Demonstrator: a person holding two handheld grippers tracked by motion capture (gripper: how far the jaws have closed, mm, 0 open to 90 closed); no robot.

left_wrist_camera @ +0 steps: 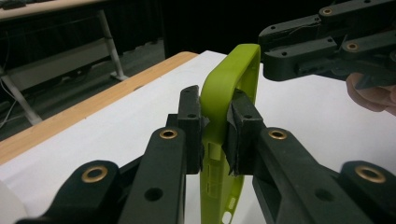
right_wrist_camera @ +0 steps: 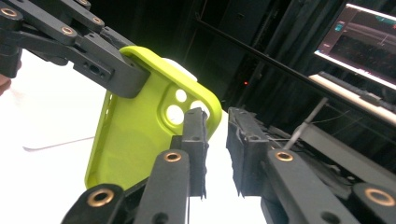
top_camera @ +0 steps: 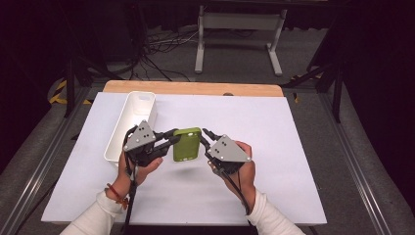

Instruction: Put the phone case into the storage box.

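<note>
- Left hand [top_camera: 139, 164]: one, entering from 7 o'clock of the high view, forearm in a white sleeve, beaded band at the wrist; it grips the handle beneath the grey three-cornered plate and aims the tool toward 2 o'clock.
- Left gripper [top_camera: 172, 136]: one. In the left gripper view its jaws are closed onto the side wall of the phone case [left_wrist_camera: 223, 121], one pad on either face of the rim.
- Right hand [top_camera: 240, 166]: one, entering from 5 o'clock, white sleeve, aiming its tool toward 10 o'clock.
- Right gripper [right_wrist_camera: 215, 149]: one. Jaws stand parted with a narrow gap between the pads; nothing sits in that gap. The case corner lies just beside and behind its left pad; contact cannot be told.
- Phone case: one, lime green, with camera cut-outs; held up near the table's centre, between the two grippers.
- White bin [top_camera: 132, 122]: one, long and narrow, at 10 o'clock of the case, just behind the left gripper.
- Table [top_camera: 274, 166]: one, white top with a wooden strip along the far edge.
</note>
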